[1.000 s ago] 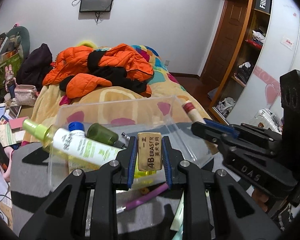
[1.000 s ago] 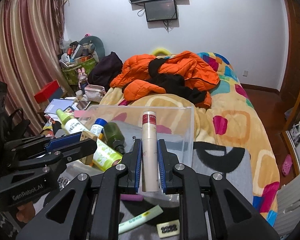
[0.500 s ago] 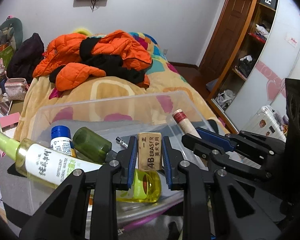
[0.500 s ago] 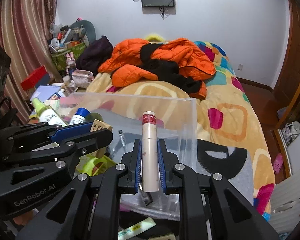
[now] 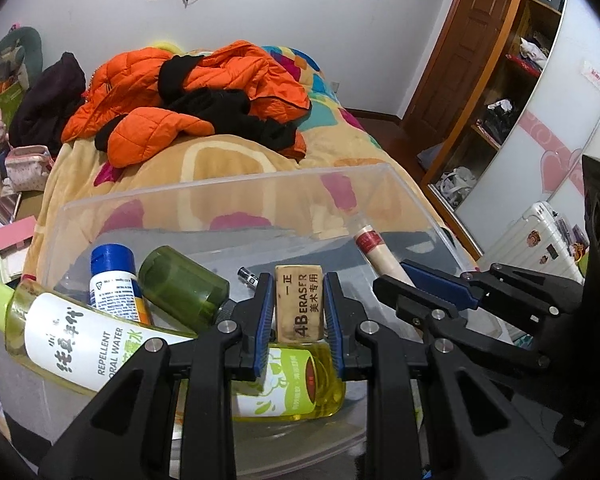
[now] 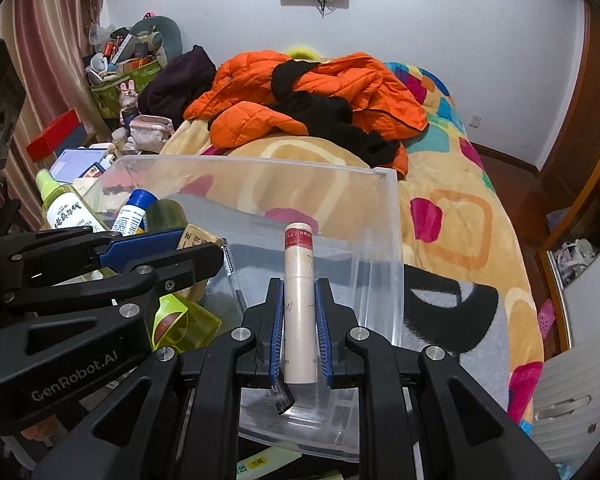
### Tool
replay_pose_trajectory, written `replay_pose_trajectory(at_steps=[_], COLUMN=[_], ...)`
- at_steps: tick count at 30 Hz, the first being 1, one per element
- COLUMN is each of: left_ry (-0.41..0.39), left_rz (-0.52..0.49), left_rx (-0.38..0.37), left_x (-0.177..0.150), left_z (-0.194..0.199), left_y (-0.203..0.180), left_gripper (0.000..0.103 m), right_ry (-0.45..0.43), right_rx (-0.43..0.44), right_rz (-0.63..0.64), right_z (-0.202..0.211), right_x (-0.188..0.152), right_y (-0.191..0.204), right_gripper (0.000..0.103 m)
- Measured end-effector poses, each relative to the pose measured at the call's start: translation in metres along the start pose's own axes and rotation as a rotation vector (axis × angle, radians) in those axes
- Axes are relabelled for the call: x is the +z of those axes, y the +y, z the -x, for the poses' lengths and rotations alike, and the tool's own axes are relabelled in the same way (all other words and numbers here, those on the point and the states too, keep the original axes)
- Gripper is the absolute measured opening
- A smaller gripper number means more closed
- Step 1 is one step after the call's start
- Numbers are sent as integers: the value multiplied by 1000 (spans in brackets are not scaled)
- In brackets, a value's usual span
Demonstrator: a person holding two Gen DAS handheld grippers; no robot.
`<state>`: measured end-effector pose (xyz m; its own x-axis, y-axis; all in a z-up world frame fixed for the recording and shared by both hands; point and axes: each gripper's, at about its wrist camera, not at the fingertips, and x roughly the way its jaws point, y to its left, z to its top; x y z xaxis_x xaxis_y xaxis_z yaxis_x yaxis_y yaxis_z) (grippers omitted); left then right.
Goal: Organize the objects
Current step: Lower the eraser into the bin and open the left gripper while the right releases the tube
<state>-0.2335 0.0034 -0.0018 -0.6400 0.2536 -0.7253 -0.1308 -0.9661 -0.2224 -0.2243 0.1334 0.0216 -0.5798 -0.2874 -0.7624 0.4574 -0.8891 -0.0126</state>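
Note:
My left gripper (image 5: pixel 299 300) is shut on a tan 4B eraser (image 5: pixel 300 307), held over the inside of a clear plastic bin (image 5: pixel 228 186). My right gripper (image 6: pixel 299 308) is shut on a cream tube with a red band (image 6: pixel 299 280), also held over the bin (image 6: pixel 384 216). The tube shows in the left wrist view (image 5: pixel 376 250) between the right gripper's fingers (image 5: pixel 432 284). The left gripper (image 6: pixel 172 252) with the eraser (image 6: pixel 196 238) shows in the right wrist view. In the bin lie a yellow repellent bottle (image 5: pixel 100 344), a blue-capped bottle (image 5: pixel 114 280) and a green bottle (image 5: pixel 180 288).
The bin stands on a bed with a patterned blanket (image 6: pixel 452 208) and an orange jacket (image 5: pixel 188 96). A cluttered side table (image 6: pixel 80 156) is at the left. A wardrobe (image 5: pixel 512 80) and a white suitcase (image 5: pixel 540 236) are at the right. A highlighter (image 6: pixel 260 462) lies before the bin.
Both grippers have moved forward and over the bin, each still holding its object. The bin and bottles now appear closer and larger.

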Motion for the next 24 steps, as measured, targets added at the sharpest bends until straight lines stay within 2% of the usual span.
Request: replay_pose_trajectory(at_steps=[7,10,12,18,22,24], left_ry=[-3,2,-5,-55,-82,-89], left_rz=[4,-8,-19,-51,-69,-75], left_rx=[-26,-20,-13,23,43,48], left_x=[1,1,0,-2,-7,-9], left_z=[5,9,15,40,58,66], left_y=[2,-1,-4,-14,-23,-26], left_gripper=[25,29,35,53,59,63], right_ry=[24,30,23,-32,-76,-95], right_rx=[-15,-7,1,18,21,17], right_rz=[15,13,11,7,4,5], right_z=[-1,1,7,34,56,66], right_x=[0,0,-1,-8,-18,-22], right_y=[5,5,4,-1,-7,-10], right_gripper=[14,14,15,28,41,43])
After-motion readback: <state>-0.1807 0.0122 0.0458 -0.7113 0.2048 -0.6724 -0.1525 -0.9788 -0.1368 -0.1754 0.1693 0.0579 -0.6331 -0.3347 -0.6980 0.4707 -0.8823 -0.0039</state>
